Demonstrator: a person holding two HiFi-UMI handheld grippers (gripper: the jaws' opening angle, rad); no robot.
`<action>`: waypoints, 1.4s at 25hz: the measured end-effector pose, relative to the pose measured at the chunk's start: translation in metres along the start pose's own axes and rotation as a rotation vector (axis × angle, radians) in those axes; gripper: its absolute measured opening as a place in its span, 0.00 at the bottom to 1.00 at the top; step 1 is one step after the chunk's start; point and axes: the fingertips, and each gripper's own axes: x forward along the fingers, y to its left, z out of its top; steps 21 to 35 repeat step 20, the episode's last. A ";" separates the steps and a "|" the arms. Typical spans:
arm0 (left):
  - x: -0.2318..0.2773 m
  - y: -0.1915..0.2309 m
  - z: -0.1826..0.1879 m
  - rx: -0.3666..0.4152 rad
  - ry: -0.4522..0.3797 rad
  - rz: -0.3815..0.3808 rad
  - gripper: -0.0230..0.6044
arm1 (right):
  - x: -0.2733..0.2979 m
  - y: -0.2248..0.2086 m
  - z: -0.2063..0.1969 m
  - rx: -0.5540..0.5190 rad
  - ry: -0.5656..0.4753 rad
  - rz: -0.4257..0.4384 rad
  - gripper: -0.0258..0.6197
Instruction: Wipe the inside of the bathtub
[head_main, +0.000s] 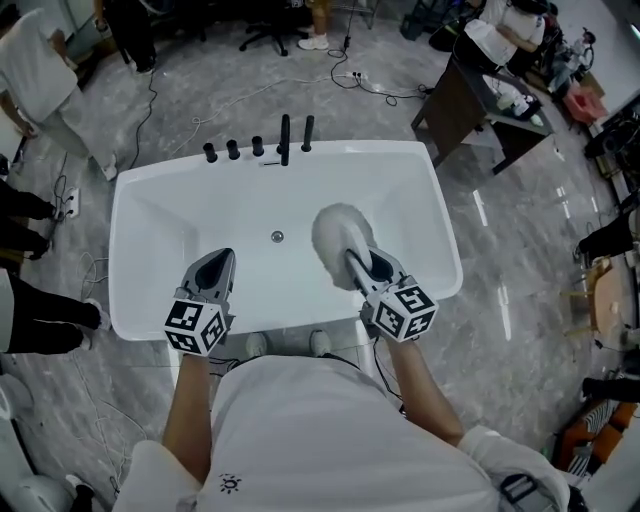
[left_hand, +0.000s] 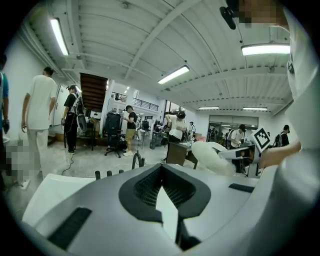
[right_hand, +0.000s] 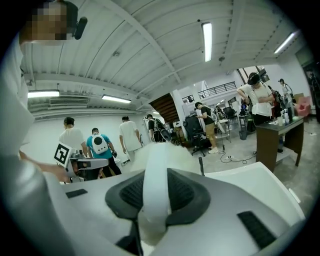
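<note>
Right tool (head_main: 362, 264) clamped on white duster (head_main: 338, 235) handle | left tool (head_main: 220, 258) closed, empty | duster head ahead, over bathtub (head_main: 135, 195) interior, contact unclear | wiped area indistinguishable; judged underway, unfinished

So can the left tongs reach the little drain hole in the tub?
Probably yes. The left tongs hang empty over the near side of the tub, nothing lies between them and the drain, and the fluffy duster in the right tongs is off to one side.
</note>
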 end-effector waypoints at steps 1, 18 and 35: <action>0.000 0.000 0.002 0.000 -0.003 -0.001 0.04 | 0.001 0.001 0.001 -0.002 -0.001 -0.002 0.18; 0.009 -0.002 -0.002 -0.026 -0.003 -0.011 0.04 | 0.005 -0.006 -0.002 -0.003 -0.010 -0.035 0.18; 0.011 -0.002 -0.002 -0.025 -0.001 -0.013 0.04 | 0.005 -0.007 -0.003 -0.002 -0.010 -0.037 0.18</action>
